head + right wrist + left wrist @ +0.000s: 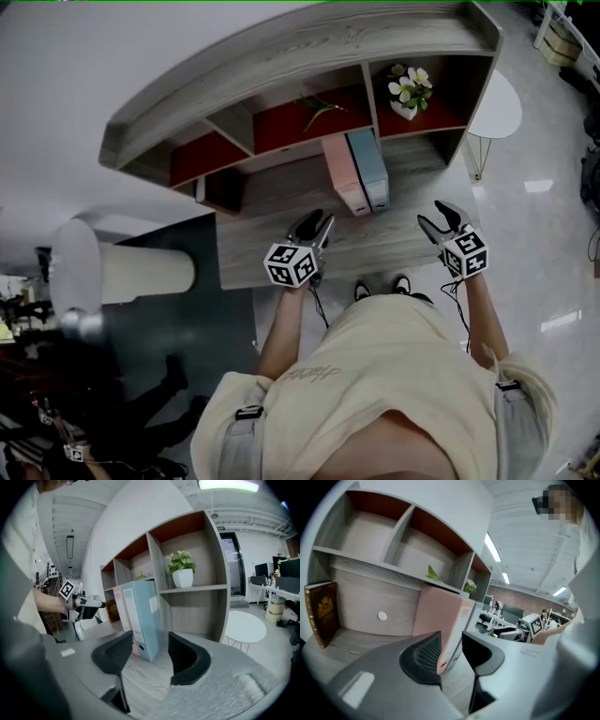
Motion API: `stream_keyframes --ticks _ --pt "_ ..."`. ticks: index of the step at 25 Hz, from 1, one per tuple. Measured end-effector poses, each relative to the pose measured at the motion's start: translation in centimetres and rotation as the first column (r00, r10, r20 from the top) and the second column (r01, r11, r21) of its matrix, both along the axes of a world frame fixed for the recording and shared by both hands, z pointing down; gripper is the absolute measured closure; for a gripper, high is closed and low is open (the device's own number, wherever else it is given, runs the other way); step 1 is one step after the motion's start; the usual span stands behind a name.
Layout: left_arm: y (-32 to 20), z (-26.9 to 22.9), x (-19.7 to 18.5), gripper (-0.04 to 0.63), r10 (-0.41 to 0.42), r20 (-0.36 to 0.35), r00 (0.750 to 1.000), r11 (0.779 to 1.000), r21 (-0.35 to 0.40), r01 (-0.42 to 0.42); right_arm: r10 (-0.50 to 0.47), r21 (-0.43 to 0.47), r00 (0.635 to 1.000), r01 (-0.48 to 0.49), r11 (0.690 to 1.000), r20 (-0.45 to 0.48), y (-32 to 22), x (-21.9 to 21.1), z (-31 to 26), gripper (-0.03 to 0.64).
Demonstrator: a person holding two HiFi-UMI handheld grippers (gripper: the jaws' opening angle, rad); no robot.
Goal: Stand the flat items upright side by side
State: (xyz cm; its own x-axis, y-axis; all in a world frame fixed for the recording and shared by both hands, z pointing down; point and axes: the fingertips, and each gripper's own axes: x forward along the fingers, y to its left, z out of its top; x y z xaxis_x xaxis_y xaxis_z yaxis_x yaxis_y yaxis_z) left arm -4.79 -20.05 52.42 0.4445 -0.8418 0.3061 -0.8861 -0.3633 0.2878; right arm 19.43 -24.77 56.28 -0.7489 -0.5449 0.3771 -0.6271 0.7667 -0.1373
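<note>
Head view puts the two task items just above the middle of the frame. A pale pink cardboard lever-arch binder (339,176) and a light blue binder of the same kind (371,167) stand upright on their lower edges with their sides touching, spines toward the person, the pink one on the left. They sit on the grey wood-grain desk top (272,244), under the curved grey shelf unit with red-backed compartments (300,42).

No other flat thing is seen lying on the desk, so the standing-up looks done, and nothing seems left except drawing the tools clear.

At the left edge of the left gripper view a dark brown book with a gold emblem (321,613) also stands upright, slightly tilted and well apart from the pair. Whether it belongs to the task I cannot tell.

The left gripper (317,228) sits near the pink binder, down and left of it. Its jaws stand a little apart with nothing pinched; the pink binder (440,613) shows beyond the gap. The right gripper (439,219) is at centre right, clear of the blue binder (146,616), with its jaws wider apart and empty.

A white pot of white flowers (409,92) fills the upper right compartment. A round white side table (499,108) stands on the floor at the right.
</note>
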Motion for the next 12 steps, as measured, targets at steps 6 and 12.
stream_keyframes --ticks 6,12 --pt "1.0 -6.8 -0.9 0.558 -0.001 0.044 0.999 0.986 0.165 -0.007 -0.009 0.166 1.0 0.006 0.986 0.021 0.9 -1.6 -6.4 0.528" --pt "1.5 -10.2 -2.1 0.58 -0.065 0.108 0.992 0.978 0.203 0.042 0.067 0.194 0.985 -0.098 0.976 0.159 -0.2 -2.6 -12.0 0.615"
